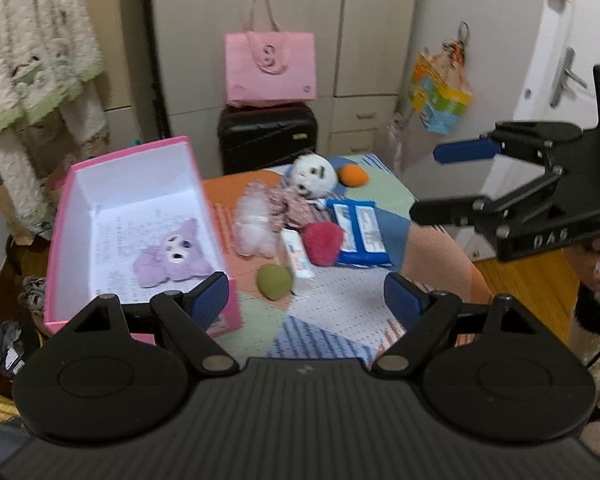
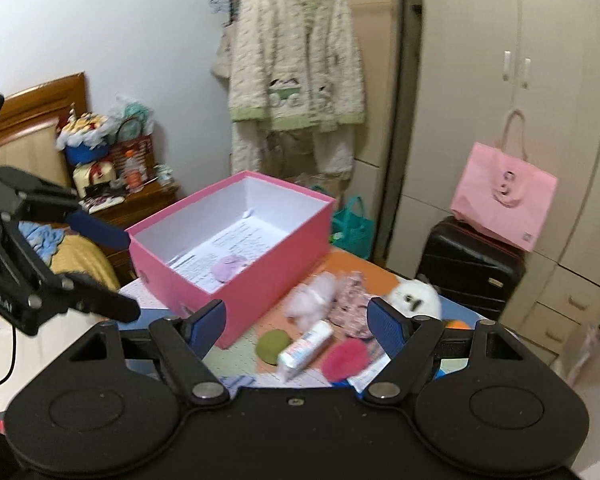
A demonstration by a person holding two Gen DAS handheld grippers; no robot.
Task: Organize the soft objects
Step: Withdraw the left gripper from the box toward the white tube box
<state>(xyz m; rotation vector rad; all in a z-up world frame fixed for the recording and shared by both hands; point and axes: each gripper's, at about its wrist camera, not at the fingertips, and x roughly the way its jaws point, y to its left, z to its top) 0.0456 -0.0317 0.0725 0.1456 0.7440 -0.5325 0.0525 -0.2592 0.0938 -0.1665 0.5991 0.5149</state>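
Observation:
A pink box (image 1: pixel 64 216) (image 2: pixel 240 288) stands open on the left of the patchwork-covered table (image 1: pixel 340 304), with a purple plush (image 1: pixel 176 256) (image 2: pixel 228 268) lying inside. Right of it are a white fluffy plush (image 1: pixel 254 224) (image 2: pixel 312 300), a white-headed doll (image 1: pixel 314 178) (image 2: pixel 416 298), an orange soft piece (image 1: pixel 354 176), a red fluffy ball (image 1: pixel 324 242) (image 2: pixel 346 358) and a green soft lump (image 1: pixel 275 280) (image 2: pixel 274 344). My left gripper (image 1: pixel 306 300) (image 2: pixel 116 268) hovers open and empty near the box. My right gripper (image 2: pixel 298 326) (image 1: pixel 440 180) is open and empty above the table's right side.
A white tube (image 1: pixel 296 254) (image 2: pixel 306 346) and a blue wipes pack (image 1: pixel 360 232) lie among the toys. Behind the table a black suitcase (image 1: pixel 268 136) carries a pink bag (image 1: pixel 270 68). A fleecy robe (image 2: pixel 296 80) hangs by the wardrobe; a cluttered nightstand (image 2: pixel 132 196) stands left.

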